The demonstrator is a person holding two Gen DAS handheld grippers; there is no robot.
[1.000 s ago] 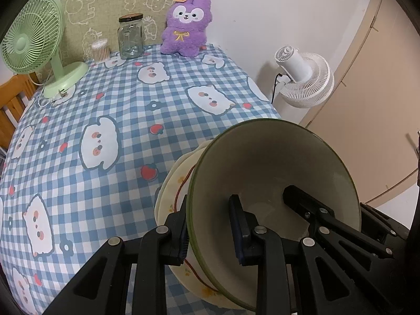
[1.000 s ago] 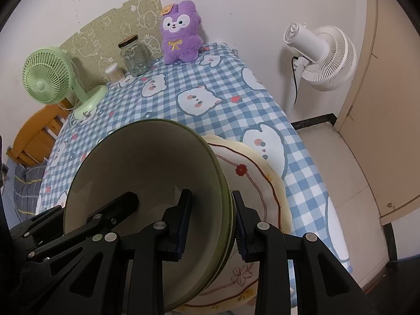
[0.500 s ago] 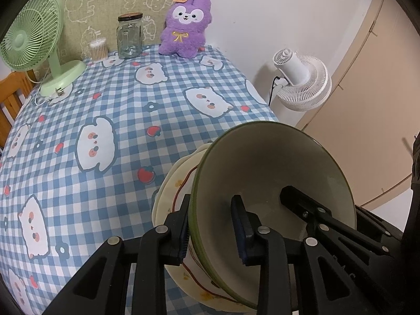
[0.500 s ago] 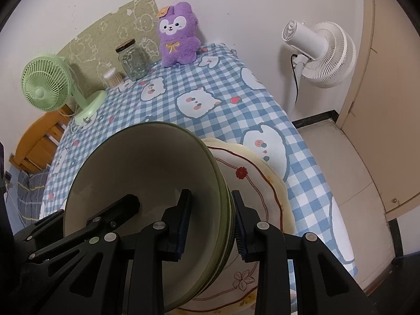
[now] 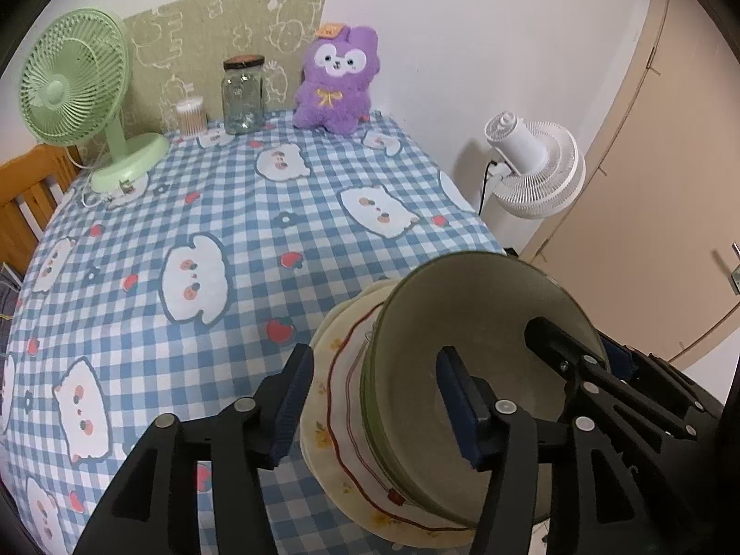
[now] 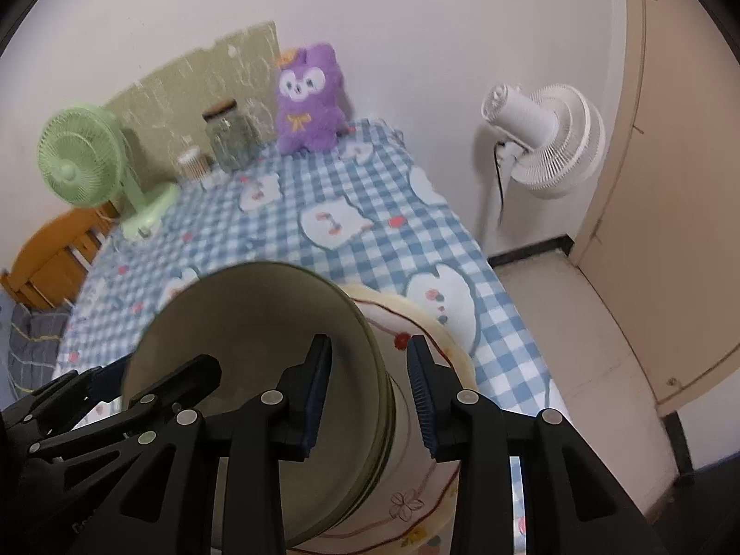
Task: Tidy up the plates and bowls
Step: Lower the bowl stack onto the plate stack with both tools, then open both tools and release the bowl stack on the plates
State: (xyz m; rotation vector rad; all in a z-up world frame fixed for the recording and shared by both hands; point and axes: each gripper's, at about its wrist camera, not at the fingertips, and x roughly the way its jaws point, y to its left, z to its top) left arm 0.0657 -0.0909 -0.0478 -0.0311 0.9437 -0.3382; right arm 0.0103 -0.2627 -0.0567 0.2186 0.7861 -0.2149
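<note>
My left fingers (image 5: 374, 397) have just been opening and straddle the green bowl's (image 5: 490, 323) rim untouched. My right fingers (image 6: 370, 393), spreading too, flank the opposite rim. It sits on the floral plate (image 5: 337, 397) at the table (image 5: 231, 212) edge.

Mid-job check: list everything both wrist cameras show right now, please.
bowls: nested stack, number unclear, green, on the plate
plate: at least one, cream with red line, near table edge
tablecloth: one, blue check, covers table
desk fan: one, green, far left
swab tub: one, clear, far edge
glass jar: one, clear, beside the tub
plush toy: one, purple, far edge
standing fan: one, white, beside table
chair: one, wooden, left of table
left tool: black, jaws just opened wider, astride the bowl rim, not pressing
right tool: black, astride the opposite rim, gaps at both pads
</note>
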